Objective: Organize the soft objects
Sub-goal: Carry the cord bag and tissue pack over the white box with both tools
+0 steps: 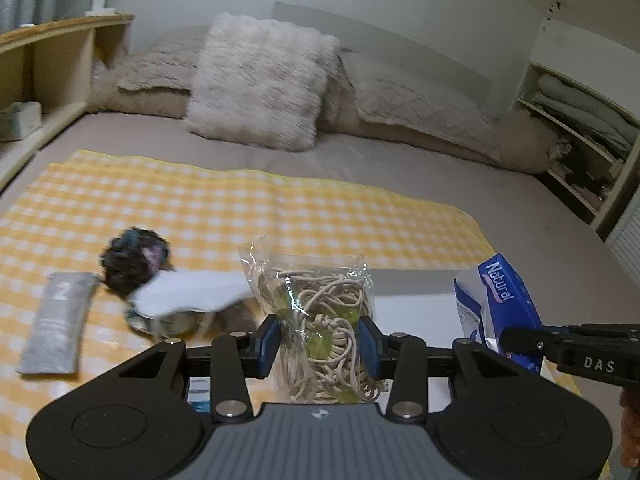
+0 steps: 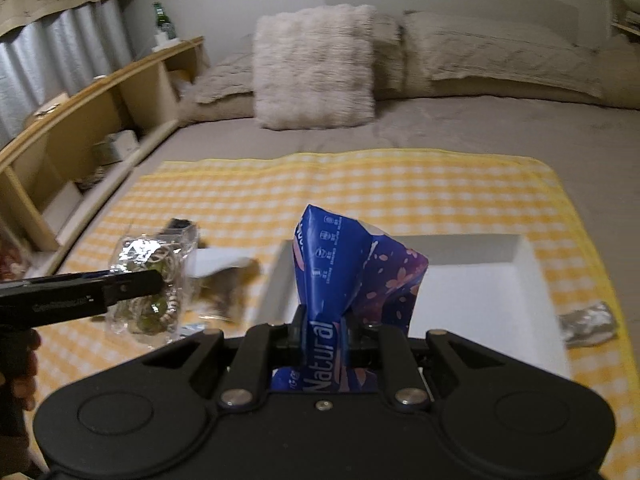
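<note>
My left gripper is shut on a clear bag of beige cord with green beads and holds it above the yellow checked cloth. The same bag shows in the right wrist view. My right gripper is shut on a blue "Natural" soft pack and holds it over the near left part of the white tray. The pack also shows in the left wrist view. A dark scrunchie, a white pad and a grey pouch lie on the cloth to the left.
A silver packet lies on the cloth right of the tray. A fluffy cushion and pillows lie at the head of the bed. A wooden shelf with a green bottle runs along the left side.
</note>
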A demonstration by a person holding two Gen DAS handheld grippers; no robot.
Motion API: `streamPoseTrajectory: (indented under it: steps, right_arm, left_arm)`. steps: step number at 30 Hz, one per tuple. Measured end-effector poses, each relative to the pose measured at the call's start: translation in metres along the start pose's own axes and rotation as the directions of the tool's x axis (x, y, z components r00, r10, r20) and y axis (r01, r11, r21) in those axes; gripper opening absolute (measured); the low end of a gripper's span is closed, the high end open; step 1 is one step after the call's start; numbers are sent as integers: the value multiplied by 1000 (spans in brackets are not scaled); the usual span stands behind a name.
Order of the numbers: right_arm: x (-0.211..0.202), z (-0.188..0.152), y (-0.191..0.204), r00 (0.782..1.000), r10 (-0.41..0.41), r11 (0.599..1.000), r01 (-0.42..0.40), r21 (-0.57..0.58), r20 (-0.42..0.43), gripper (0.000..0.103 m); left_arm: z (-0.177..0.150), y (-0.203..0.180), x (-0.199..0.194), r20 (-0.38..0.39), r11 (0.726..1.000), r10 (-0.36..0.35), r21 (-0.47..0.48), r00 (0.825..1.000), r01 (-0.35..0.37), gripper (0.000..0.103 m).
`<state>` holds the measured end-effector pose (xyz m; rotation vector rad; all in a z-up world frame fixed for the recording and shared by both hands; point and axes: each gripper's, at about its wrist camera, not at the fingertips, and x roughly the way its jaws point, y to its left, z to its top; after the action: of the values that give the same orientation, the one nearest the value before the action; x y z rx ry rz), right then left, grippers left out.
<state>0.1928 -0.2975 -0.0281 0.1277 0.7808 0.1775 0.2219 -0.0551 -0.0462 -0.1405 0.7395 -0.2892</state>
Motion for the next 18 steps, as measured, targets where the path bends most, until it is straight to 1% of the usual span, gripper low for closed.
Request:
streamPoseTrajectory:
  steps: [7, 11, 14, 18]
  right_arm:
    - [0, -8, -50, 995, -96, 995, 98, 37, -35, 16]
    - [4, -13, -74, 985, -156, 987, 159, 31, -70, 16]
    - [14, -19, -85, 973, -198, 980, 200, 5, -120, 16]
    - [28, -26, -88, 946, -270, 963, 261, -74, -179, 16]
  left_arm:
    - [-8, -28, 24, -75, 998, -67, -7, 995, 66, 43]
    - [-16, -37, 40, -137, 994, -103, -58, 985, 95, 43]
    - [-24, -47, 53, -188, 993, -113, -54, 976, 104, 44]
    - [-31, -53, 64, -212, 996, -94, -26, 973, 90, 44]
